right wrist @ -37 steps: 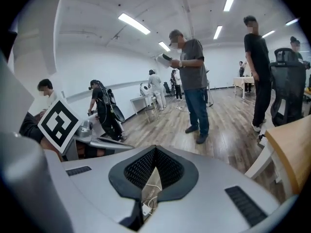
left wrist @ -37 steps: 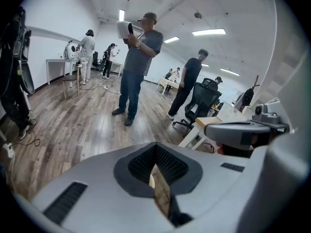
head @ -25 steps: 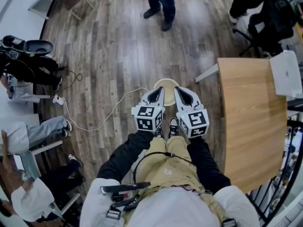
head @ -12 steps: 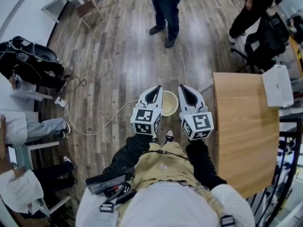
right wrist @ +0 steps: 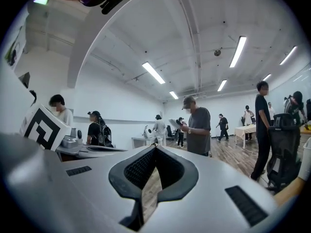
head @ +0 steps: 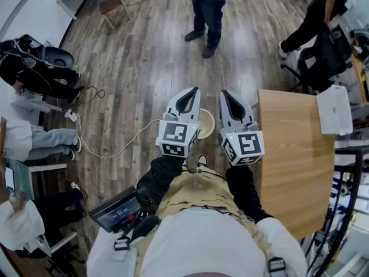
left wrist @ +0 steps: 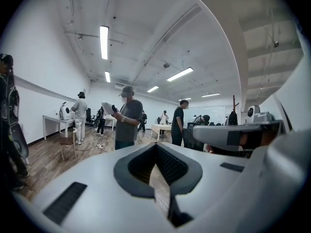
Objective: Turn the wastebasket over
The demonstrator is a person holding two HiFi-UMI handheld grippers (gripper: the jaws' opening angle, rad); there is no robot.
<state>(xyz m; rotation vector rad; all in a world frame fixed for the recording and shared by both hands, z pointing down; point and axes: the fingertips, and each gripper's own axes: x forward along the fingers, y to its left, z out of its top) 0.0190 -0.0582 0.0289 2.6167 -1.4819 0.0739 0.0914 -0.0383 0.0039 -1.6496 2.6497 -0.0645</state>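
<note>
In the head view a cream wastebasket (head: 207, 123) stands on the wooden floor, its round rim facing up, just ahead of the person's shoes. My left gripper (head: 194, 91) and right gripper (head: 225, 94) are held side by side high above it, pointing forward and level. The left one covers part of the rim. Both are shut with nothing between the jaws. In the left gripper view the left gripper (left wrist: 156, 144) has its tips together, and the right gripper view shows the same for the right gripper (right wrist: 155, 147). Those two views look out across the room, not at the basket.
A wooden table (head: 294, 154) stands close on the right with a white device (head: 332, 109) on it. A person (head: 210, 7) stands ahead on the floor. A white cable (head: 115, 149) runs from the left toward the basket. Seated people and chairs line the left side.
Both grippers have risen away from the wastebasket and levelled out, still shut and empty. The basket stays on the floor below them.
</note>
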